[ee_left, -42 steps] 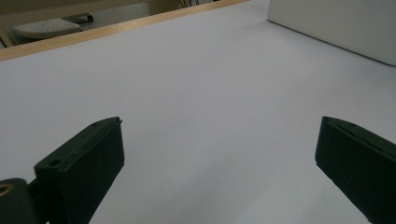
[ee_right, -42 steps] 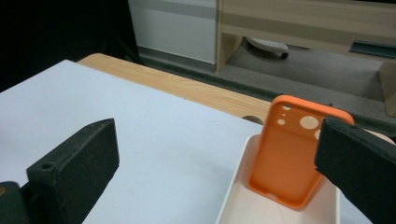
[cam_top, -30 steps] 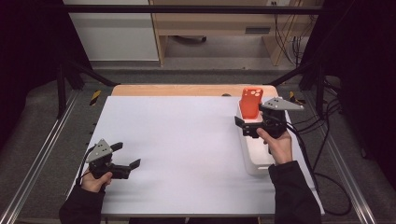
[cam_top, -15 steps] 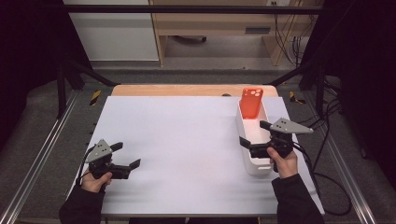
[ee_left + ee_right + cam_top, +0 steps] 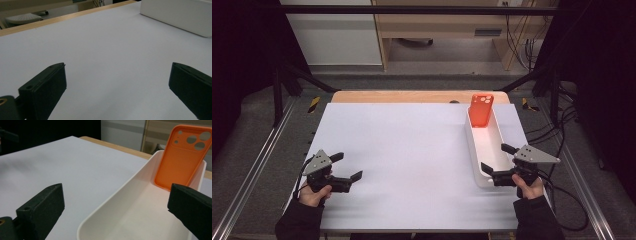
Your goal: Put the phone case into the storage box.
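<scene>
An orange phone case [image 5: 481, 110] [image 5: 181, 157] leans upright against the far end wall of a long white tray [image 5: 472, 145] [image 5: 110, 202] on the right of the white table. My right gripper [image 5: 497, 158] [image 5: 117, 188] hovers at the tray's near end. It is open and its jaws have just been closing a little. The tray's near rim lies in the gap between them, and neither jaw presses on it. My left gripper [image 5: 348, 166] [image 5: 117, 70] rests low at the table's front left, open, with bare tabletop between its jaws. The tray [image 5: 175, 15] is far off in the left gripper view.
A wooden strip [image 5: 412, 96] runs along the table's far edge. Metal rails [image 5: 257, 165] flank both sides. Cables [image 5: 562, 135] trail off the right side. A yellow-black item [image 5: 313, 104] lies off the far left corner. Wide bare tabletop [image 5: 412, 150] lies between the grippers.
My right gripper drew back from the orange case along the tray toward the person and sank lower. The case stays leaning in the tray. The left gripper has not moved.
</scene>
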`<state>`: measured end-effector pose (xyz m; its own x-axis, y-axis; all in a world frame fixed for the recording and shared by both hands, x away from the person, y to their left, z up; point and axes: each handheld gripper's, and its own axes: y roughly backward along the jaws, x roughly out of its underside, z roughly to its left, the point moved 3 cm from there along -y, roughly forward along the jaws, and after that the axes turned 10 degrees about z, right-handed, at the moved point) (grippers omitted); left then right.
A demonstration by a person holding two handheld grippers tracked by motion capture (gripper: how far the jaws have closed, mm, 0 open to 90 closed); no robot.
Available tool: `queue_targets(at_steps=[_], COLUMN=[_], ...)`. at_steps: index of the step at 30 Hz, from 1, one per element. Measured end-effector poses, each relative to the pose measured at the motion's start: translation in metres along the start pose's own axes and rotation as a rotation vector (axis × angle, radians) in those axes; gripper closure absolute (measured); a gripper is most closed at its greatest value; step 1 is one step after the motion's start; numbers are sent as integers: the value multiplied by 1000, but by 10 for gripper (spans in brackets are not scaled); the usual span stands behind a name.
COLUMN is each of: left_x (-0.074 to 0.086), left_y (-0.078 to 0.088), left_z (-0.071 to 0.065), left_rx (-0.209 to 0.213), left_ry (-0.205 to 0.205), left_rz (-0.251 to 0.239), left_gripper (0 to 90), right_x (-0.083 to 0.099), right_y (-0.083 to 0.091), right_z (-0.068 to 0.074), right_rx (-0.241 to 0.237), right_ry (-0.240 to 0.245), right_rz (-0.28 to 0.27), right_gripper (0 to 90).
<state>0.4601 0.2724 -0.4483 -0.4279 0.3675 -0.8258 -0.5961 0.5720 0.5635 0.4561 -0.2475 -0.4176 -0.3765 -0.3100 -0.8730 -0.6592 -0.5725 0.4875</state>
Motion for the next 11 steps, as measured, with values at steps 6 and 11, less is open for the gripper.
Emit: queue_targets(at_steps=[6, 11], left_x=[0, 0], left_y=[0, -1], left_z=[0, -1], left_rx=[2, 2], left_ry=[-1, -6], left_rz=[-3, 2], left_gripper=[9, 9], right_x=[14, 18], right_y=[7, 11], right_z=[-3, -5], right_rx=[-6, -13], right_ry=[-1, -16], right_rz=[-4, -10], right_gripper=[14, 14])
